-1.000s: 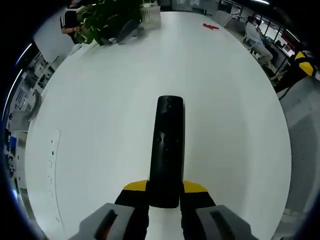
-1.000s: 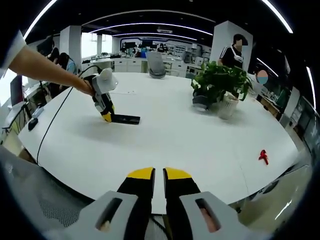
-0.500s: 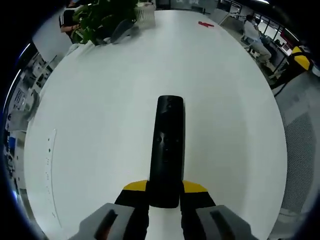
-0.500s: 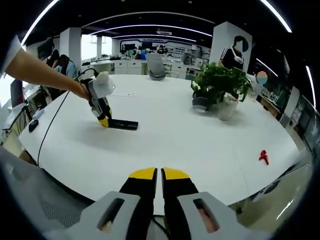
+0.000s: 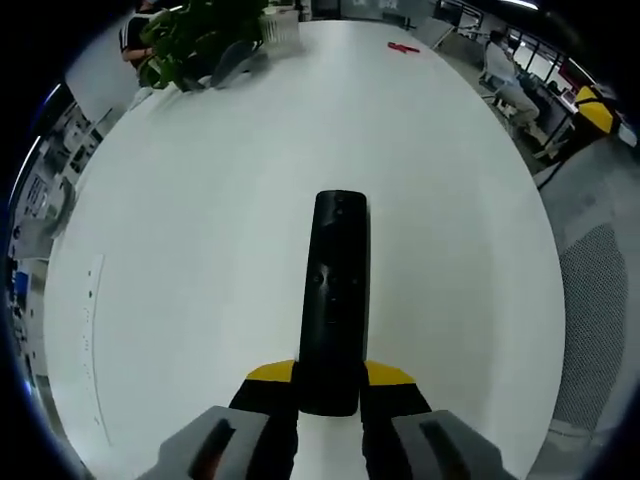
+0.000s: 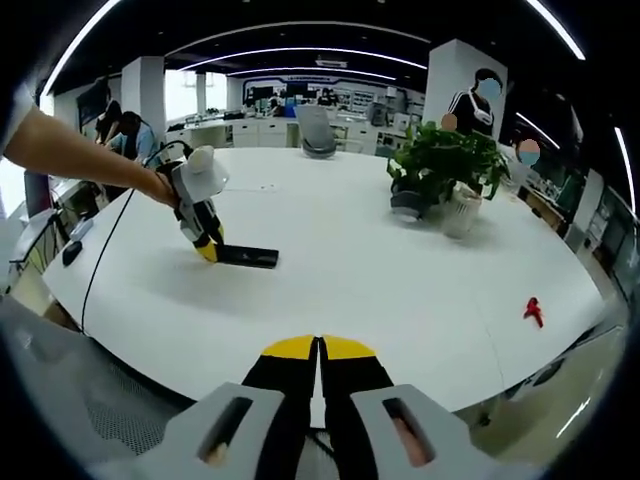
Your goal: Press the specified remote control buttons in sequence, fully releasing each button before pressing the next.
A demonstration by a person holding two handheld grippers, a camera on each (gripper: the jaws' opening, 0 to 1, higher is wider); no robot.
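White table (image 6: pixel 400 270), left hand-held gripper (image 6: pixel 207 250) gripping black remote (image 6: pixel 246 257), potted plant (image 6: pixel 448 175)

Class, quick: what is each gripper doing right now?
Left gripper: shut on the black remote.
Right gripper: shut, holding nothing.

The left gripper (image 5: pixel 328 400) is showing two black jaws capped with yellow tips, and behind them grey housings are spreading to either side, each with a dark slot in which a patch of orange-red is glinting. The right gripper (image 6: pixel 318 362) is wearing the same colours: yellow tips, black jaws, pale grey housings with slotted openings. In the right gripper view the left gripper (image 6: pixel 207 249) is carrying a rounded white-grey body, with a thin black cable (image 6: pixel 110 250) trailing away behind it.
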